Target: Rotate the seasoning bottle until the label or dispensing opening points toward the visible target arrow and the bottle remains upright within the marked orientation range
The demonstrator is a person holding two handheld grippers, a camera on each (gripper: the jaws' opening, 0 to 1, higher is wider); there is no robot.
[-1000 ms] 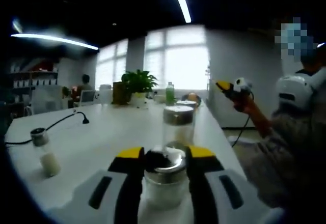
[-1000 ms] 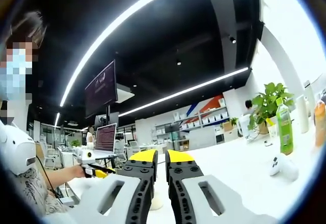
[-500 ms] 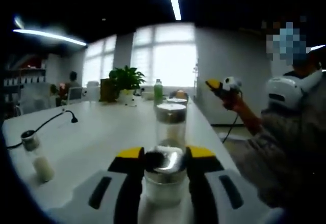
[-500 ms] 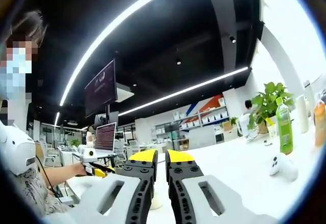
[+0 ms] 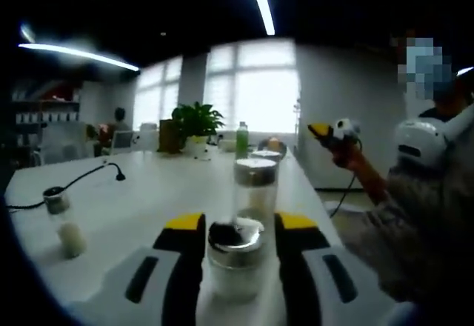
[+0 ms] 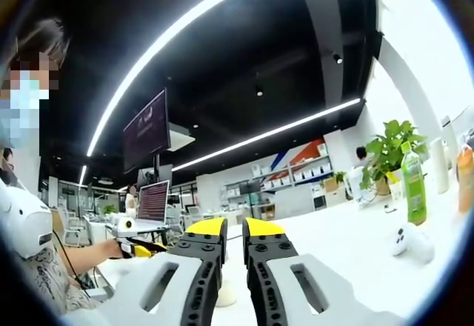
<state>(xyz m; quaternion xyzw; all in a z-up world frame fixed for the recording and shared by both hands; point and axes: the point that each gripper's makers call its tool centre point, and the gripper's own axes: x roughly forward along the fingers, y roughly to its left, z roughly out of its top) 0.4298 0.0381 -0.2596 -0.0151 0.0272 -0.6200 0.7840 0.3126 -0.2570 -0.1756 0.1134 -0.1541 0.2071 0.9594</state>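
Against the earlier frame, the left gripper view has swung slightly; the small shaker (image 5: 65, 226) and black cable (image 5: 78, 181) now sit a little further right in it. The left tool (image 5: 235, 230) clamps the seasoning bottle (image 5: 235, 263), which stands upright on the white tabletop (image 5: 141, 207), its metal cap between the yellow tips. A taller glass jar (image 5: 255, 185) stands just behind. The right tool (image 6: 225, 233) is held aloft, jaws narrow, holding nothing.

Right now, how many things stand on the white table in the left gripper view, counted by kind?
Seasoning bottles with metal lids: 3
Green drink bottle: 1
Potted plant: 1
Black cable: 1
Total: 6; the small far things are too blurred to count.
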